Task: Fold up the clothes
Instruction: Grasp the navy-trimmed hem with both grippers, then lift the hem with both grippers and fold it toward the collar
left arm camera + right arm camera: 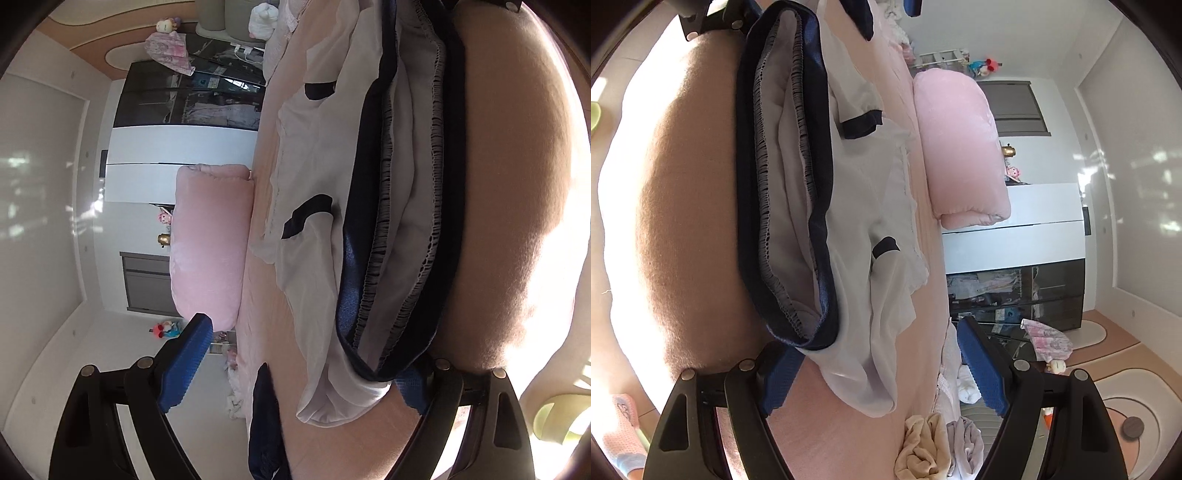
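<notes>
Lying on the pink bed [266, 295], the white garment [314, 166] with navy waistband [369, 184] sits between the fingers of both tools. The left tool [295, 365] stands released, jaws wide, one blue pad [184, 362] clear of the cloth and the other beneath the waistband's corner. The right tool [882, 365] is likewise released, its near pad [779, 380] just under the waistband's end and its far pad [982, 365] apart from the fabric. Beyond both tools rests a pink pillow [964, 147]. Beside the right tool lies a beige cloth [923, 446].
</notes>
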`<state>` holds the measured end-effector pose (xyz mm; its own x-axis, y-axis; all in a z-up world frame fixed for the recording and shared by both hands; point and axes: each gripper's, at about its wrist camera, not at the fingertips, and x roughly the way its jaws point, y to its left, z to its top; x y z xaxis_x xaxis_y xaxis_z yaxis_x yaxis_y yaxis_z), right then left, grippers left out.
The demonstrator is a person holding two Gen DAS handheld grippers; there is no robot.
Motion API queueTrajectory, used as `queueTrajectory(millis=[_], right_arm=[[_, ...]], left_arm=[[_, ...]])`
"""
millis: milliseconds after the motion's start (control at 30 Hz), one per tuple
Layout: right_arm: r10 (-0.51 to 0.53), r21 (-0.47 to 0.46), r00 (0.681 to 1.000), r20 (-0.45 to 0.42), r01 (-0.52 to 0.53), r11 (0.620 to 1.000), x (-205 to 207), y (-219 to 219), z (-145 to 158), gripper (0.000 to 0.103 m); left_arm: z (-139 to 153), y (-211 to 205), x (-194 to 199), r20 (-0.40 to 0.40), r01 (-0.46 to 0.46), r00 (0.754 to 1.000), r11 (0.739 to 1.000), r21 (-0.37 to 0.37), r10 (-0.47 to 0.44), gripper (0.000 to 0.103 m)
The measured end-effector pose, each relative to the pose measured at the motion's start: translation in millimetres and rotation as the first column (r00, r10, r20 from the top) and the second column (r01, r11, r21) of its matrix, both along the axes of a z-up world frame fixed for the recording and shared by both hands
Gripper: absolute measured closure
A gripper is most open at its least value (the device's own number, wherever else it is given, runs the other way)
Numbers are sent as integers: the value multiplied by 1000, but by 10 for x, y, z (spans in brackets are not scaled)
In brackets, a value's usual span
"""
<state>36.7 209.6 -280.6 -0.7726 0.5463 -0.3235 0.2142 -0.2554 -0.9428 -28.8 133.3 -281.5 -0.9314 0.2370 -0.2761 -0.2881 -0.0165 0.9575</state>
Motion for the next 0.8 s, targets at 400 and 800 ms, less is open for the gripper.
queueTrajectory(millis=[400,800], right_arm=[[-30,-112,994,105,42,993,69,91,-41,37],[-18,-177,971,239,62,982,128,24,-170,96]], left_arm=[[-165,-134,146,125,72,990,997,-30,-67,59],[-327,-108,324,158,108,983,990,-96,-92,100]])
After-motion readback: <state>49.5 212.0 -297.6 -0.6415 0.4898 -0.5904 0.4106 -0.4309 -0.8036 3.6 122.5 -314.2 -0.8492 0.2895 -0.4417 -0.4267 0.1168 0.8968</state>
